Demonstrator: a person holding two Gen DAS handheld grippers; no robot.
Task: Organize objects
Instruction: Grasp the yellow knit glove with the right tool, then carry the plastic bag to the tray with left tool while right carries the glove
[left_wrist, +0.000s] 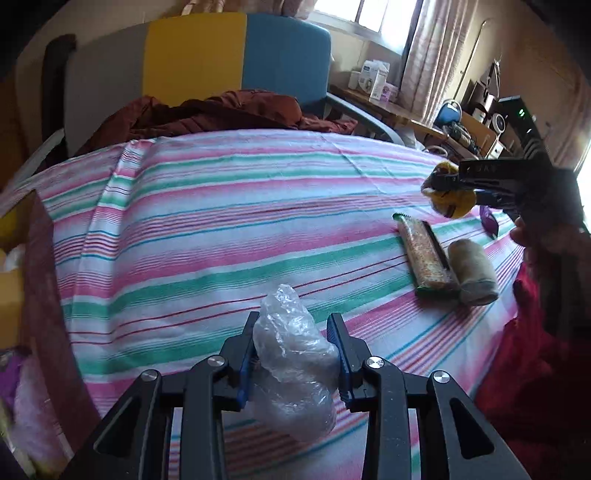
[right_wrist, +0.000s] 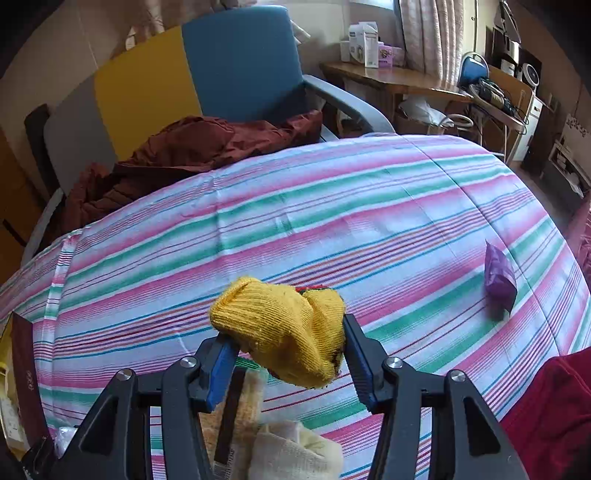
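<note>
My left gripper (left_wrist: 293, 325) is shut on a crumpled clear plastic bag (left_wrist: 295, 363), held just above the striped cloth (left_wrist: 207, 236). My right gripper (right_wrist: 286, 332) is shut on a rolled yellow sock (right_wrist: 284, 328) and holds it over the cloth; in the left wrist view that gripper (left_wrist: 448, 188) shows at the right with the yellow sock (left_wrist: 456, 205). A long snack packet (left_wrist: 424, 254) and a cream sock roll (left_wrist: 472, 273) lie side by side on the cloth below it. The cream roll (right_wrist: 295, 448) also sits under my right gripper.
A purple pouch (right_wrist: 500, 278) lies on the cloth at the right. A dark red garment (right_wrist: 177, 155) is heaped on the blue and yellow chair (right_wrist: 236, 66) behind. Boxes (left_wrist: 14, 266) stand at the left edge. Red fabric (left_wrist: 524, 373) hangs at the right. A cluttered desk (right_wrist: 388, 79) is beyond.
</note>
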